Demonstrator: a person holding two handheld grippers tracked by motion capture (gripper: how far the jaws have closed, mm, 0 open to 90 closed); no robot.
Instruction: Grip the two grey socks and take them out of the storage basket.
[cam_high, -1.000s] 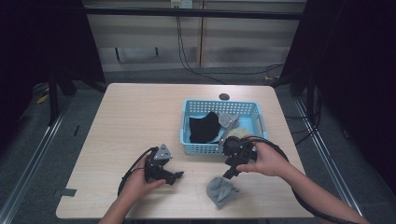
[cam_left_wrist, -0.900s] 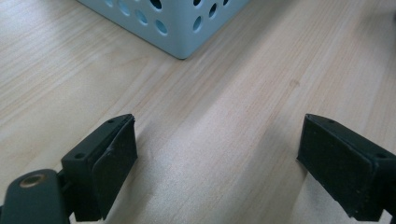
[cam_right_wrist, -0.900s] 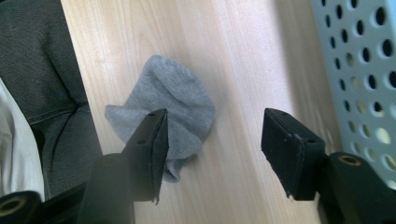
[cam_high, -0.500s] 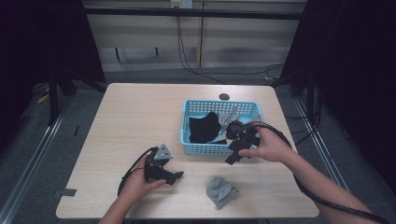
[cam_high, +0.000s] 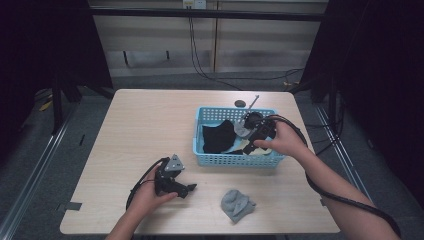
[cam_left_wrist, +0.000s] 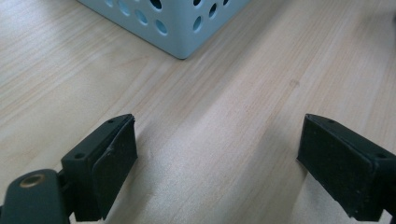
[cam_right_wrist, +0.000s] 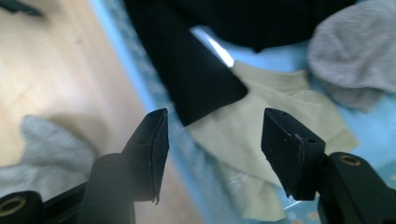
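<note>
Right gripper (cam_high: 248, 140) has moved over basket (cam_high: 200, 150); jaws apart, empty.

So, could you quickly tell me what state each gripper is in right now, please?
Left gripper: open, nothing between its jaws, low over the table.
Right gripper: open, holding nothing, above the blue basket of cloths; its jaws have just been closing a little.

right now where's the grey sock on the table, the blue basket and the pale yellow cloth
grey sock (cam_high: 236, 204), high view, middle of the bundle
blue basket (cam_high: 235, 159), high view, near wall
pale yellow cloth (cam_right_wrist: 261, 140), right gripper view, flat middle
</note>
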